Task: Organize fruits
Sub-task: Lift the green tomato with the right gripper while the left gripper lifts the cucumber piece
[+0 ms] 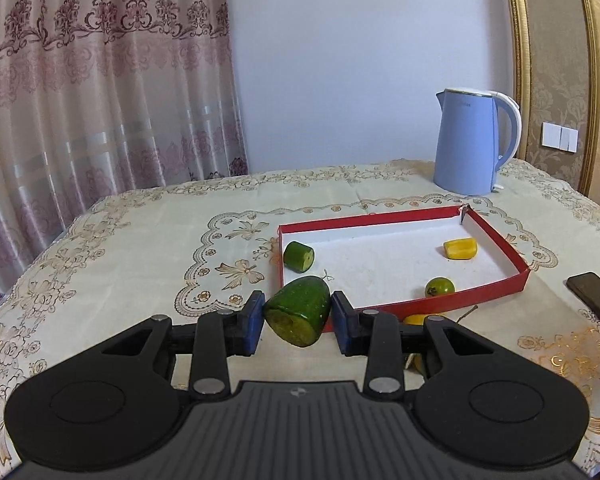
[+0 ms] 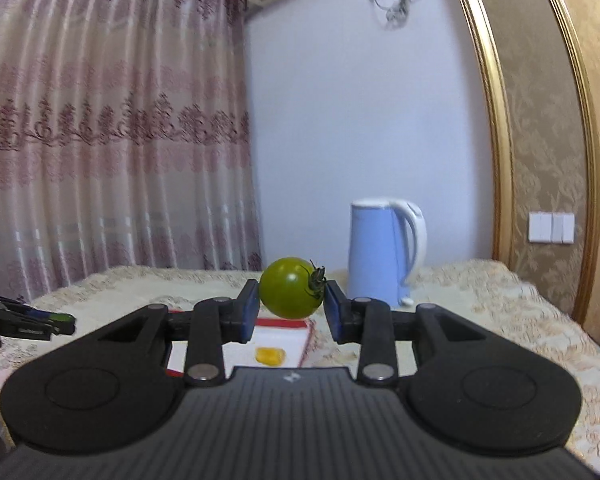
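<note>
A cut green fruit piece (image 1: 299, 311) is clamped by the left gripper (image 1: 298, 322) at lower centre; a green tomato (image 2: 290, 288) is pinched by the right gripper (image 2: 290, 312) mid-frame.

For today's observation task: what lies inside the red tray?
Inside the red tray: a green cut chunk, a yellow piece and a small green tomato. The held green fruit hides its near-left corner.

My left gripper (image 1: 298, 322) is angled down toward the table, blue pads clamped on both sides of a cut green fruit piece (image 1: 300, 310). My right gripper (image 2: 290, 307) sits close to level, pads pressed against a round green tomato (image 2: 290, 287), which is held clear of the table.
</note>
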`<state>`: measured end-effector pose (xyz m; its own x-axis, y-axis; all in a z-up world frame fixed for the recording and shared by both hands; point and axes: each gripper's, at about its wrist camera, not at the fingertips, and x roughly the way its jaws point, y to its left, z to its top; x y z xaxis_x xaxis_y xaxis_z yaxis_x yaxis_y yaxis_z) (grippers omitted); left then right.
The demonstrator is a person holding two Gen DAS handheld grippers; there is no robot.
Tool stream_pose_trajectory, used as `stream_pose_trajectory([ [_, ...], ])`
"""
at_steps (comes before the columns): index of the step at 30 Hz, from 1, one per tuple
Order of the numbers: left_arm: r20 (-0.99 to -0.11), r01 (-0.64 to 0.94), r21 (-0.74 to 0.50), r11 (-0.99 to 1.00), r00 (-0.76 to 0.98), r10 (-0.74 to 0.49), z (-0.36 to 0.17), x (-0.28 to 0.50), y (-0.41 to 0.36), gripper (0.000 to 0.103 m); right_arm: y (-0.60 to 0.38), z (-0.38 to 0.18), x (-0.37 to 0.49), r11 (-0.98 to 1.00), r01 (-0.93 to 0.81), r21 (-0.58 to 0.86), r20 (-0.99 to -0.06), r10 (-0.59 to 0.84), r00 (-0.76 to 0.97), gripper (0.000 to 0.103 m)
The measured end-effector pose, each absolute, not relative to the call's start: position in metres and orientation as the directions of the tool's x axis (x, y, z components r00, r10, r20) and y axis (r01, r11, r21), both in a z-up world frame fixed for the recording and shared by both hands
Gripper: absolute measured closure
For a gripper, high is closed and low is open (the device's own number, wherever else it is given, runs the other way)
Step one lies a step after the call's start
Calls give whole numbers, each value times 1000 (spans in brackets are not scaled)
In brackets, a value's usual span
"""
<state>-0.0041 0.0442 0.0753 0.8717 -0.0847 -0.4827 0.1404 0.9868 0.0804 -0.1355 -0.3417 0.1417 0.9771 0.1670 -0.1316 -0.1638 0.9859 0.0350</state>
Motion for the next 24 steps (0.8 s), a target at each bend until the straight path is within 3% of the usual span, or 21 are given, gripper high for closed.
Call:
stream_pose_trajectory([
  [15,-364,111,139,984,930,-54,114,-10,57,68,-354,177,-114,995,-81,58,-61,85,995,70],
  [24,-336,175,146,974,935,-117,111,13,39,68,-327,136,-48,984,-134,114,-194,154,969,70],
])
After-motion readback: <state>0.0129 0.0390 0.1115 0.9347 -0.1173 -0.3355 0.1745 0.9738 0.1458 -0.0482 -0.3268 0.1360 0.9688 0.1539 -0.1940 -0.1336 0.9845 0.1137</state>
